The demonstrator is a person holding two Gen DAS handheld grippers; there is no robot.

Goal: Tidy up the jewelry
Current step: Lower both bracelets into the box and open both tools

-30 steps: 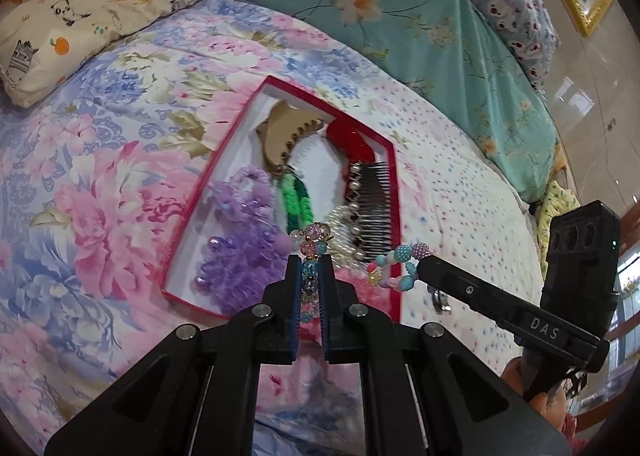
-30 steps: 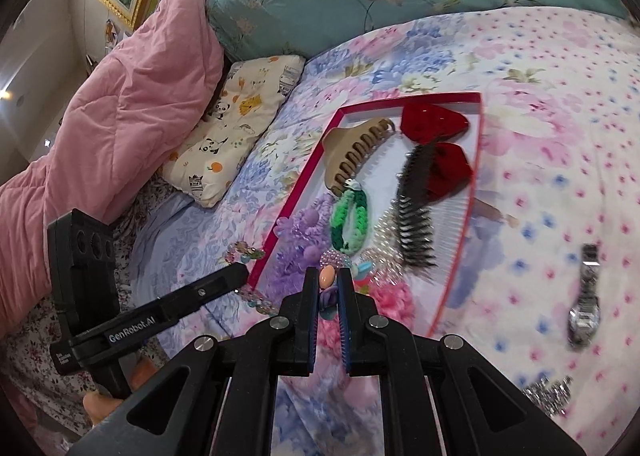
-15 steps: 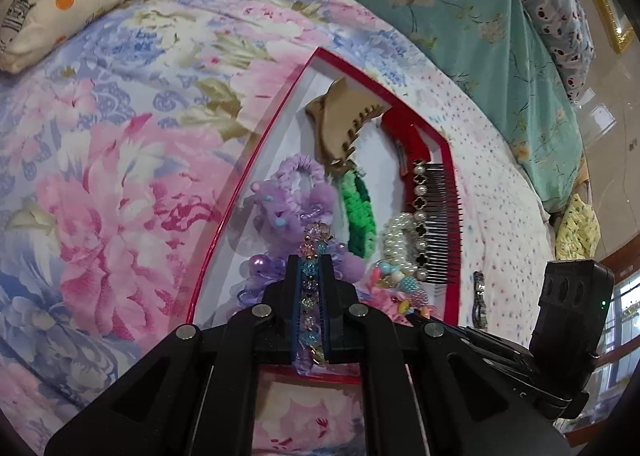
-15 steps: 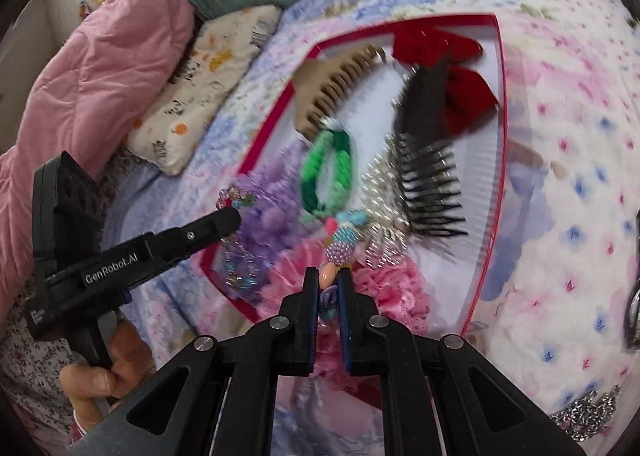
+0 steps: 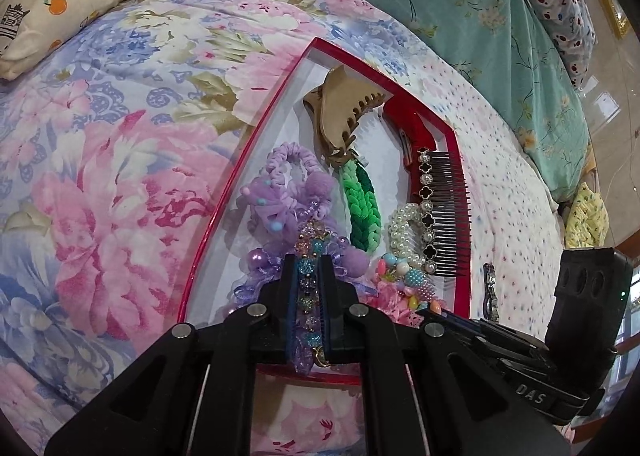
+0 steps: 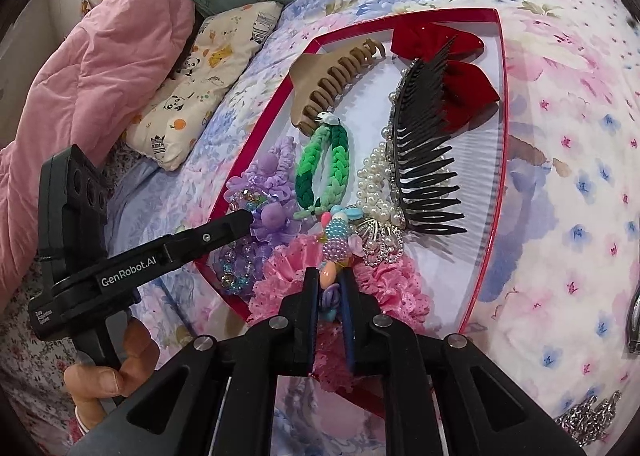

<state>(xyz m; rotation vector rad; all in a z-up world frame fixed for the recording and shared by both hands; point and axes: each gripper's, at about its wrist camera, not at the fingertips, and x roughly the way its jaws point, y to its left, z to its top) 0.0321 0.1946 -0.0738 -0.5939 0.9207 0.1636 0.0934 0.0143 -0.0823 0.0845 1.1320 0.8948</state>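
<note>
The left gripper (image 5: 308, 268) is clamped on a sparkly beaded bracelet (image 5: 306, 288) over the red tray (image 5: 240, 160) on the bed (image 5: 100, 160). The right gripper (image 6: 330, 276) has its jaws opening around a pastel bead bracelet (image 6: 336, 232) at the tray's near edge.

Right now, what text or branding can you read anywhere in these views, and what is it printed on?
"GenRobot.AI": white print along the side of the left gripper, seen from the right wrist.
"DAS": white letters on the arm of the right gripper, seen from the left wrist.
Small white label low on the left gripper's body: too small to read.
Nothing legible on the red tray or the jewelry.
</note>
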